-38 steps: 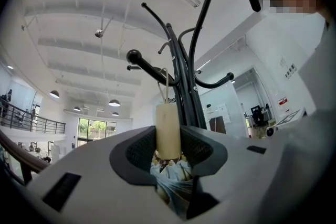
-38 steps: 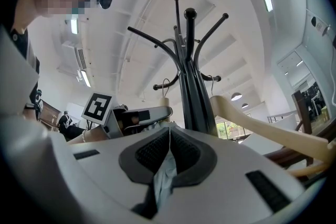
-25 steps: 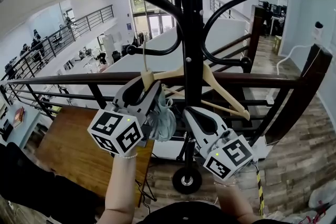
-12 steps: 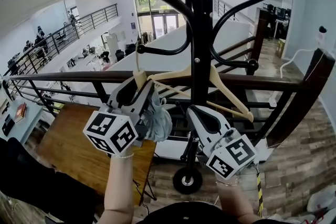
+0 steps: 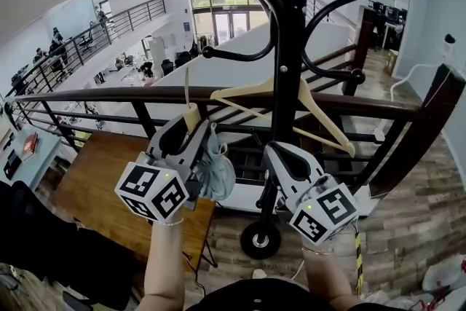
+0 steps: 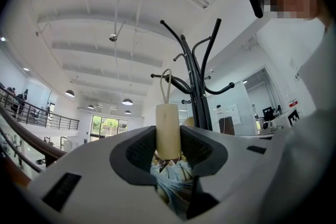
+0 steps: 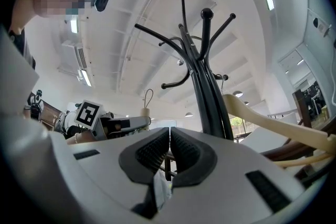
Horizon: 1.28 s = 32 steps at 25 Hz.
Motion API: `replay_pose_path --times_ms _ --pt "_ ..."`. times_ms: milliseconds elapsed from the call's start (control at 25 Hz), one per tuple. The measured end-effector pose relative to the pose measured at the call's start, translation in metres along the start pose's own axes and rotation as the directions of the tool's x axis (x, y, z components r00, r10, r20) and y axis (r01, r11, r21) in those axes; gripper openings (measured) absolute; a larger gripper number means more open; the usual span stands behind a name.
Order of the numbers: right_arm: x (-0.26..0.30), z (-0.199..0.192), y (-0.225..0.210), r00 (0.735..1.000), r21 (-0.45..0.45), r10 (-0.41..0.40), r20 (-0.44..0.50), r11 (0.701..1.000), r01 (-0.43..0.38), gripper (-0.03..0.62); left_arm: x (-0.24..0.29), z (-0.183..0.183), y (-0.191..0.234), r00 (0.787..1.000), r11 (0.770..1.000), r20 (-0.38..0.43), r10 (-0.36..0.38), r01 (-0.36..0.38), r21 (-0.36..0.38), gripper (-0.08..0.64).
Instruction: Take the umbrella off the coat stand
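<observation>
While the left tool (image 5: 191,127) pinches the cream handle (image 6: 168,131) of the umbrella (image 5: 217,170), the pale blue folds bunch just under its jaws, left of the coat stand (image 5: 291,47). The cord loop (image 6: 166,81) stands up near a lower hook (image 5: 234,57); whether they touch, I cannot tell. Close against the stand's pole, the right tool (image 5: 282,151) is pressed together on nothing, below a wooden hanger (image 5: 320,109) hung there.

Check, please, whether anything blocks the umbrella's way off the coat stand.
Nothing visible does. The left hand-held gripper grips the umbrella's handle, and its strap loop appears clear of the nearest hook on the coat stand.
</observation>
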State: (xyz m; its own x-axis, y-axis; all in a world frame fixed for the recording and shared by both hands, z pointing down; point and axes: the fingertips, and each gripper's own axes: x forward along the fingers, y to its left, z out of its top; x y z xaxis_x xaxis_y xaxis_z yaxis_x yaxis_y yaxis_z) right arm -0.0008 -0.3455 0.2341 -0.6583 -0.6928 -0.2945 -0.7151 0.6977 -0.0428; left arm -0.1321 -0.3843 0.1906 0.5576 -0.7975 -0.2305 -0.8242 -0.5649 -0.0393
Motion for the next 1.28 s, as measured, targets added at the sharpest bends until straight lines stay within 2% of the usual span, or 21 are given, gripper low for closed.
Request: replay_pose_path --times_ms 560,880,1120,1280 --pt "-0.024 -0.030 0.056 0.996 0.021 -0.008 -0.085 1.000 0.010 0.031 -0.075 -0.050 -0.026 0.995 0.998 -0.100 -0.022 0.017 -0.055 0.149" --pt "-0.047 -0.061 0.089 0.986 0.038 0.001 -0.164 0.999 0.005 0.031 -0.116 -0.085 -0.061 0.985 0.991 -0.156 -0.067 0.048 -0.123 0.149" --pt "-0.060 -0.074 0.109 0.983 0.067 0.010 -0.183 0.998 0.003 0.031 -0.142 -0.096 -0.079 0.985 0.988 -0.143 -0.096 0.077 -0.136 0.149" --pt "-0.068 -0.080 0.120 0.980 0.065 0.012 -0.200 0.998 0.002 0.031 -0.158 -0.097 -0.088 0.988 0.991 -0.127 -0.090 0.077 -0.106 0.149"
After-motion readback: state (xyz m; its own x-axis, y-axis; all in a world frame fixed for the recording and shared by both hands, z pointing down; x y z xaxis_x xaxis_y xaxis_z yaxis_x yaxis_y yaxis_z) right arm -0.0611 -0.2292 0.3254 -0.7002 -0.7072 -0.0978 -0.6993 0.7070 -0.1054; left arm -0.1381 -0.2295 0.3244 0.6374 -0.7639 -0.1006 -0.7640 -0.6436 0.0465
